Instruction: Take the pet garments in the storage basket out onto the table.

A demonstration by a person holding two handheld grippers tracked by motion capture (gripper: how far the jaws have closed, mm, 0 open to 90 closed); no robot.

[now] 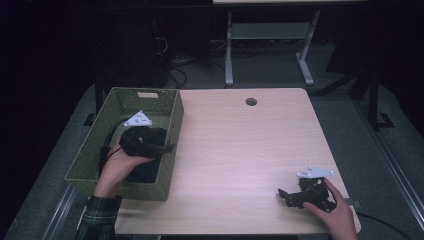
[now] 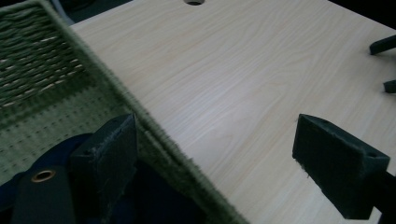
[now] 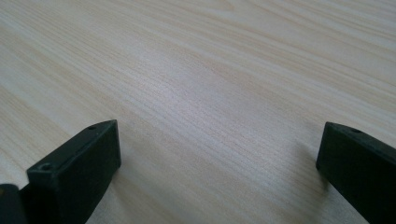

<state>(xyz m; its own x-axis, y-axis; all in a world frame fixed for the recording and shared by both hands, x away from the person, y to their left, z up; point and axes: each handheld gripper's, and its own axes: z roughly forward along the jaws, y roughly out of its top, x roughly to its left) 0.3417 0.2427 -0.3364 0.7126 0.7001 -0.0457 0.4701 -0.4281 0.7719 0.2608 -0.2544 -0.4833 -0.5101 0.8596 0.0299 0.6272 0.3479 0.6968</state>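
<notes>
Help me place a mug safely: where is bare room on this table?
The table is bare from the basket's right wall across to the right gripper, up to the cable hole. The basket is crowded: dark cloth and the left gripper.
</notes>
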